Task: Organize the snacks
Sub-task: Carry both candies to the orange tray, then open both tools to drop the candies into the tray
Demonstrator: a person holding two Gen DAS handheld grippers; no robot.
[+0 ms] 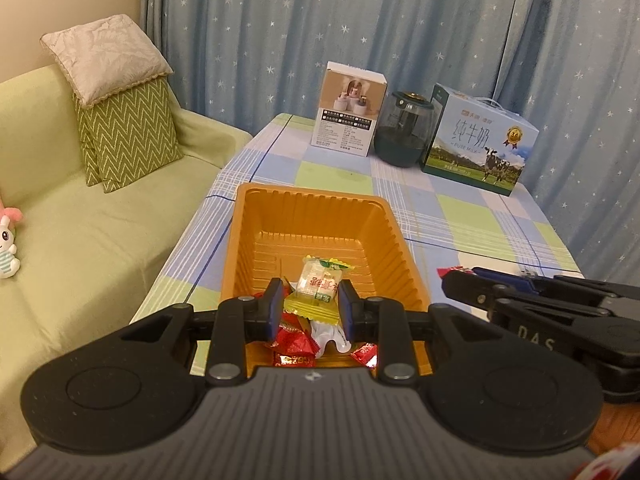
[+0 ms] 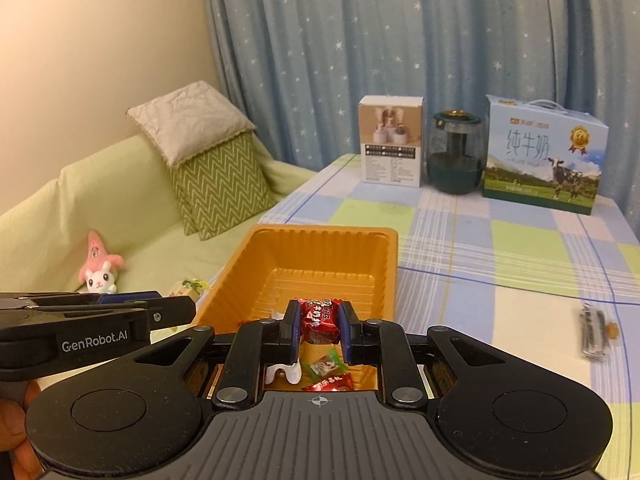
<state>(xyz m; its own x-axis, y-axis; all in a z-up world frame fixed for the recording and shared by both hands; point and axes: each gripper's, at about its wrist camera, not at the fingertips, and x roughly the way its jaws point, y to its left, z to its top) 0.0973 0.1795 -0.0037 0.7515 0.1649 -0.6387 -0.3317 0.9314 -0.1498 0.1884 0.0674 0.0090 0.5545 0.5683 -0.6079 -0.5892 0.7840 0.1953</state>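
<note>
Checked tablecloth (image 1: 460, 216); orange tray (image 1: 248, 240); left fingers (image 1: 276, 304) clamp yellow-white candy (image 1: 320, 284), right fingers (image 2: 292, 320) clamp red candy (image 2: 318, 320).

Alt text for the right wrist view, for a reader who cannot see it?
The right gripper holds a red-wrapped candy between its fingers over an orange tray that already contains a few sweets. The left gripper reaches in alongside, on a checked tablecloth.

both cams sit right behind their own jaws, tilted down and close over the orange tray (image 1: 316, 216) just past the fingertips; left view looks from the tray's near end, right view from its right; both share the tray, table (image 2: 500, 248), curtain (image 1: 360, 32).
</note>
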